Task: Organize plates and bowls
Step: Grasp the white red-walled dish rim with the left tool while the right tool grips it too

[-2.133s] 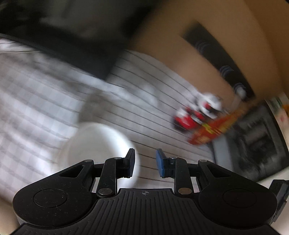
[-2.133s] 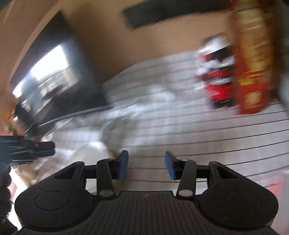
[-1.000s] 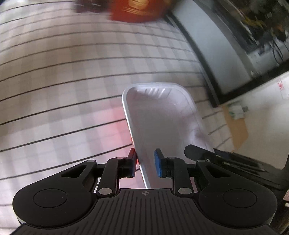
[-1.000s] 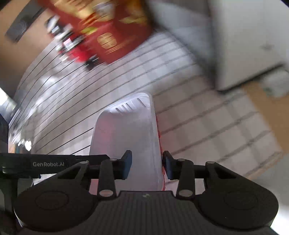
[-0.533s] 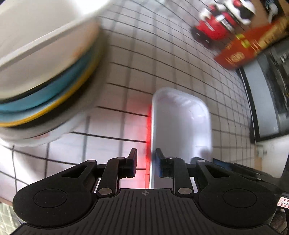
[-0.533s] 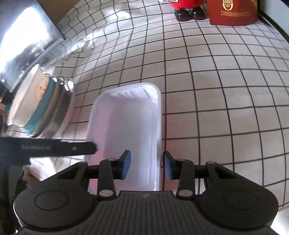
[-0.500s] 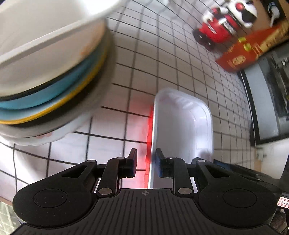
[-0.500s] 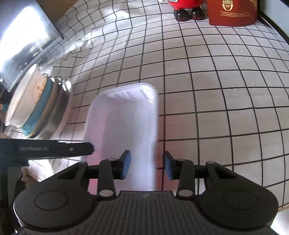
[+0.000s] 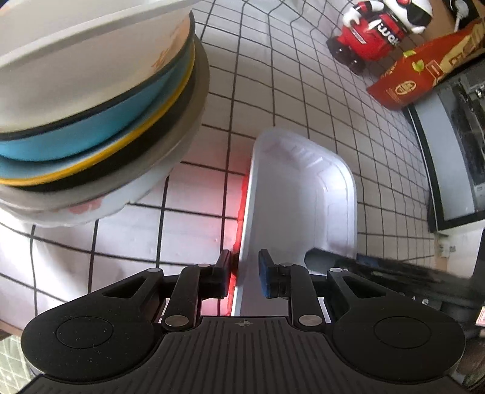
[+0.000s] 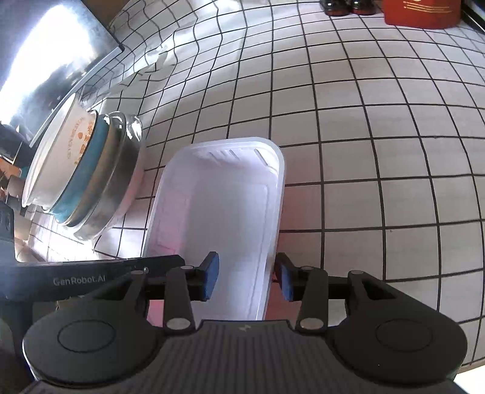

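A white rectangular plastic tray [image 9: 300, 194] [image 10: 218, 212] lies low over the checked tablecloth, just right of a stack of bowls [image 9: 91, 91] [image 10: 81, 169]. The stack has a white bowl on top, a blue one and a grey metal one under it. My left gripper [image 9: 244, 274] has the tray's left rim between its closing jaws, pads on the wall. My right gripper [image 10: 247, 277] straddles the tray's right rim. Its jaws are opening, and the inner pad stands clear of the wall. Each gripper's body also shows at the edge of the other's view.
A red and white toy robot [image 9: 376, 27] and a red box [image 9: 415, 75] [image 10: 421, 12] stand at the far side of the cloth. A dark cabinet [image 9: 454, 151] borders the table on the right. A shiny metal panel [image 10: 45, 60] sits behind the stack.
Both grippers swept the tray across the table and brought it down beside the bowl stack. In the last half second they stayed put, and the right jaws spread slightly.
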Tool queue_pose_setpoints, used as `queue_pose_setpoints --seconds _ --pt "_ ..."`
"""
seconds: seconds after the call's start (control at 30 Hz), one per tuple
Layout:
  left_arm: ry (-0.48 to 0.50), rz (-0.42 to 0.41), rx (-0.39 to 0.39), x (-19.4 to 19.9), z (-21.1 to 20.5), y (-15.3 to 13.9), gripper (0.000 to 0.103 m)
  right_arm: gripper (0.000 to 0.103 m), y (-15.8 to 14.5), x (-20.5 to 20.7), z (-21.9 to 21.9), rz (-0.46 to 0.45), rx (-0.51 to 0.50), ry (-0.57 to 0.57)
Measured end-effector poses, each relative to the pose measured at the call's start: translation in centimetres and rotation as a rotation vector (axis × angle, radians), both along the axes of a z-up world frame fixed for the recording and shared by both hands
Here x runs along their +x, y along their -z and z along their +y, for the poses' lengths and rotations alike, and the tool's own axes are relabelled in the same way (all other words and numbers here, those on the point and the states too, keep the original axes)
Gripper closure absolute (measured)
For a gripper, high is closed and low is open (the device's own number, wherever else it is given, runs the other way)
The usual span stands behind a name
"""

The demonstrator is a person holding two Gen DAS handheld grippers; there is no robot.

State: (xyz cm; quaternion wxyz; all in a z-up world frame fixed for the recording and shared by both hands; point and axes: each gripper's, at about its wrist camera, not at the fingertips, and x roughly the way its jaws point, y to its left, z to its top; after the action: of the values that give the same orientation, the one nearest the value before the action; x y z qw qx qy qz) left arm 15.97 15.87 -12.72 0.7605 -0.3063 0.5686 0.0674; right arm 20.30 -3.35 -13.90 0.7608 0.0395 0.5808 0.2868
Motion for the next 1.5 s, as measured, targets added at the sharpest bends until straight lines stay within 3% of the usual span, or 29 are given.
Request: queue_pose_setpoints --seconds 0.23,0.43,0.5,0.53,0.7,0.87,1.1,1.3,1.5 --pt "0.04 0.007 0.028 0.8 -0.6 -0.1 0.08 0.061 0.1 -0.4 -0.7 -0.003 0.019 0.031" --pt "-0.005 0.037 -0.03 1.0 0.3 0.3 0.08 0.061 0.1 -0.4 -0.7 -0.007 0.019 0.037" --pt "0.019 0.045 -0.023 0.8 0.3 0.4 0.082 0.061 0.0 -0.4 -0.7 -0.008 0.014 0.037" --pt "0.027 0.053 -0.024 0.7 0.3 0.4 0.087 0.061 0.0 -0.5 -0.7 -0.009 0.01 0.035" --pt "0.028 0.109 -0.036 -1.0 0.4 0.4 0.088 0.06 0.0 -0.8 0.1 0.014 0.024 -0.001" --pt "0.047 0.032 0.06 -1.3 0.3 -0.7 0.084 0.06 0.0 -1.2 0.9 0.021 0.026 -0.034" --pt "0.023 0.037 0.048 0.0 0.7 -0.1 0.084 0.061 -0.1 -0.2 0.4 0.024 0.021 0.008" --pt "0.067 0.071 0.003 -0.2 0.0 0.1 0.083 0.065 -0.1 0.2 0.5 0.02 0.013 0.005" --pt "0.025 0.056 -0.002 0.1 0.6 0.1 0.083 0.065 0.0 0.0 0.2 0.022 0.022 0.012"
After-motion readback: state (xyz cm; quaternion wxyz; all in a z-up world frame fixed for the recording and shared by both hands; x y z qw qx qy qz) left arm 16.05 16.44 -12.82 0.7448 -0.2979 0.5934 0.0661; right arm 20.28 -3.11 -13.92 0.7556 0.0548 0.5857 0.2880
